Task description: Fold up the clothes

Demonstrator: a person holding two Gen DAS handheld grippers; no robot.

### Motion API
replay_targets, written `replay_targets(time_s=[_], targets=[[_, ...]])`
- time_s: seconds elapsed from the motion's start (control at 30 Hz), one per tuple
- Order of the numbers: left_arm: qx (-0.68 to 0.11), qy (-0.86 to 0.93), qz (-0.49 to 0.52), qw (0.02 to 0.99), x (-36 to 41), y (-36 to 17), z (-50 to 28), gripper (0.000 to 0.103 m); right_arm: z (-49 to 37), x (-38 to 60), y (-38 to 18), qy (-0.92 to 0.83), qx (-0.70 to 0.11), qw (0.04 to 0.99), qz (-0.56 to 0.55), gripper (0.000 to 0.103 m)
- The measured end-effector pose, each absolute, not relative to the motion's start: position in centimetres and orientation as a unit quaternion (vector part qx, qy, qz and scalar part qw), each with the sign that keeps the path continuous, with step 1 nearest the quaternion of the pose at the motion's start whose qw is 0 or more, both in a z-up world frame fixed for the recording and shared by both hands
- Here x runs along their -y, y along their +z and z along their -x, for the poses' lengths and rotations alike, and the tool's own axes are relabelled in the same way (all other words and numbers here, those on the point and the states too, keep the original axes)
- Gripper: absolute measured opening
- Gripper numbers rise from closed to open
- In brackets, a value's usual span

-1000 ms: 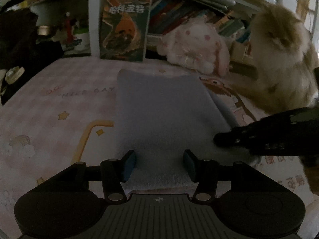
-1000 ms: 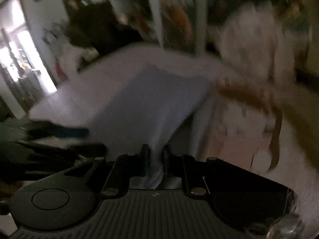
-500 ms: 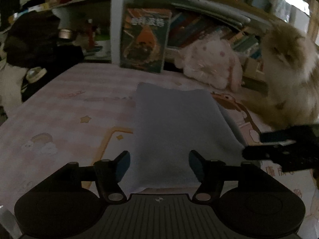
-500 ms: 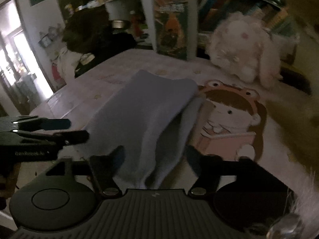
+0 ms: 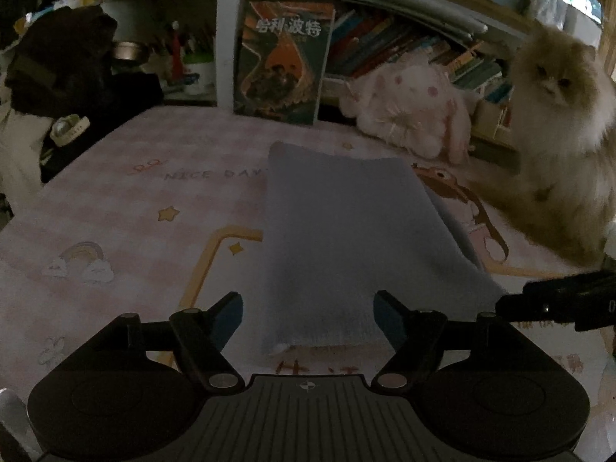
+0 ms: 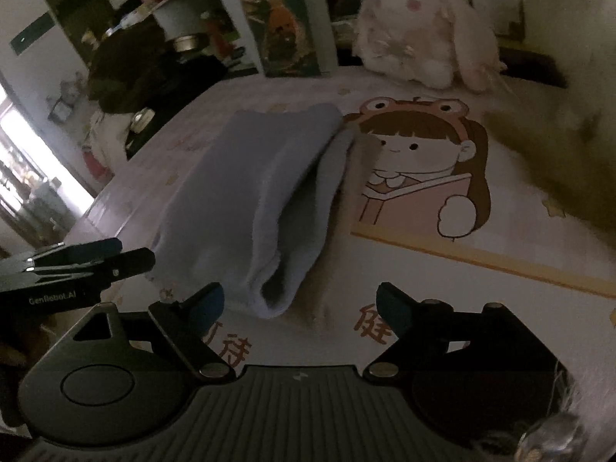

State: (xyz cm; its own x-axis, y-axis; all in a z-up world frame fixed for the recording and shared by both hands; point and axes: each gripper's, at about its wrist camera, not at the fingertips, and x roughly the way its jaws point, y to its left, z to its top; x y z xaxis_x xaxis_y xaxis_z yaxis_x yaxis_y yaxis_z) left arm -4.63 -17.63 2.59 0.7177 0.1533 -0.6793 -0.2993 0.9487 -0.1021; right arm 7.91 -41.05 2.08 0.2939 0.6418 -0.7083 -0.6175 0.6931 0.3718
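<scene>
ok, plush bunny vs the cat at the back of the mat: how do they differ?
The plush bunny is pale pink with pink spots and lies slumped against the bookshelf. The cat is cream and tan, larger, and sits upright facing the left camera. Both are fluffy and sit beyond the folded blue cloth.

The cat (image 5: 566, 146) is cut off at the frame's right edge.

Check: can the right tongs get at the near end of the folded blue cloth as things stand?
Probably yes. The right tongs are open with the blue cloth's near end lying just ahead of them, nothing between. The left tongs sit off to the side.
</scene>
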Motion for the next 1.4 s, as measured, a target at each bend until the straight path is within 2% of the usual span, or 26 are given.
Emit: replay_targets(time_s=[0.4,0.5,0.6,0.63,0.67,0.7,0.77,0.87,0.9,0.97,1.03,1.1,1.23,1.4], targets=[[-0.383,0.055,0.273,0.881,9.5,-0.3,-0.1,0.076,-10.5,39.4,0.3,0.331,-0.500,0.791,-0.117,0.087],[-0.394,0.022,0.310,0.865,8.3,-1.1,-1.2,0.076,-10.7,38.6,-0.1,0.309,-0.511,0.790,-0.143,0.085],[-0.407,-0.003,0.340,0.848,7.3,-1.8,-2.2,0.076,-10.5,37.7,-0.3,0.282,-0.517,0.794,-0.147,0.074],[-0.411,-0.011,0.345,0.844,7.1,-1.9,-2.5,0.075,-10.4,37.4,-0.4,0.275,-0.517,0.797,-0.148,0.064],[-0.415,-0.019,0.347,0.841,6.9,-2.0,-2.9,0.073,-10.3,37.1,-0.4,0.269,-0.517,0.799,-0.149,0.062],[-0.418,-0.027,0.348,0.839,6.8,-2.1,-3.2,0.067,-10.2,36.8,-0.4,0.262,-0.517,0.801,-0.149,0.061],[-0.423,-0.039,0.346,0.837,6.7,-2.1,-3.8,0.063,-9.9,36.2,-0.3,0.251,-0.514,0.807,-0.146,0.052],[-0.425,-0.037,0.304,0.852,7.4,-1.3,-4.0,0.050,-8.8,35.0,0.8,0.252,-0.487,0.830,-0.103,0.037],[-0.422,-0.035,0.275,0.863,7.9,-0.6,-4.0,0.046,-8.3,34.6,1.3,0.256,-0.475,0.837,-0.087,0.034],[-0.413,-0.036,0.205,0.887,9.4,0.8,-3.7,0.045,-7.2,33.8,2.1,0.267,-0.454,0.848,-0.062,0.029],[-0.410,-0.043,0.179,0.893,9.7,1.6,-3.8,0.045,-6.4,33.5,2.5,0.269,-0.446,0.852,-0.059,0.029],[-0.430,-0.055,0.209,0.877,8.7,1.2,-4.3,0.047,-6.4,33.8,2.1,0.256,-0.456,0.850,-0.069,0.029],[-0.452,-0.062,0.284,0.843,6.2,-0.4,-5.1,0.054,-7.1,34.2,1.3,0.238,-0.477,0.841,-0.093,0.044],[-0.456,-0.079,0.311,0.830,5.5,-1.5,-5.9,0.060,-7.8,33.9,0.7,0.238,-0.494,0.831,-0.100,0.055]])
